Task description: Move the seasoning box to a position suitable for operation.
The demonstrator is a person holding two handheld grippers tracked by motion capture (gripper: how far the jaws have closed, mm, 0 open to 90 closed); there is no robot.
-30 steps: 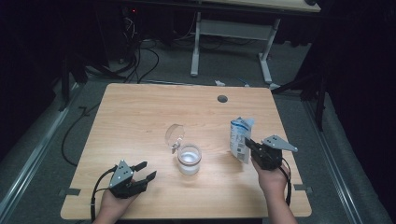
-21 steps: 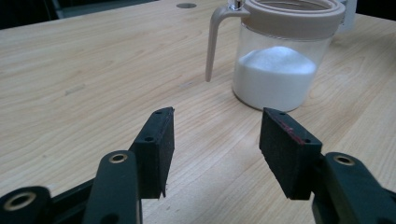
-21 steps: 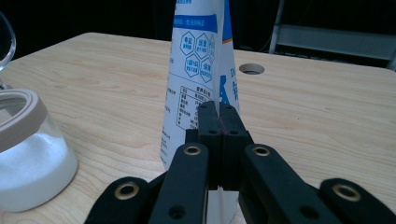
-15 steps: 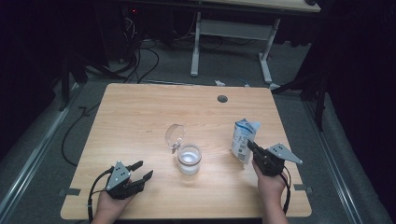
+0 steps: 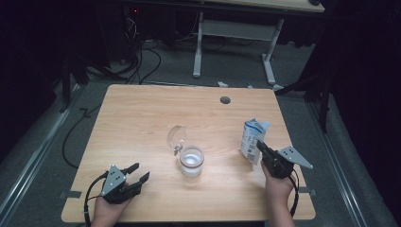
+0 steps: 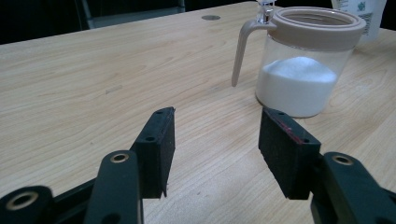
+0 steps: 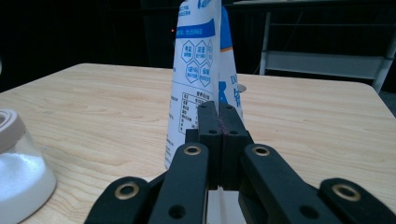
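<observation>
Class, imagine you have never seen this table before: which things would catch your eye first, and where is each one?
The white-and-blue pouch stands at the table's right side, the right gripper shut on its edge. Near the table's middle sits a clear jar part full of white powder, its hinged lid flipped open behind it. At the front left corner the left gripper rests with jaws open, holding nothing.

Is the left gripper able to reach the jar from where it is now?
Probably yes: the left gripper is open, and bare table lies between it and the jar.
</observation>
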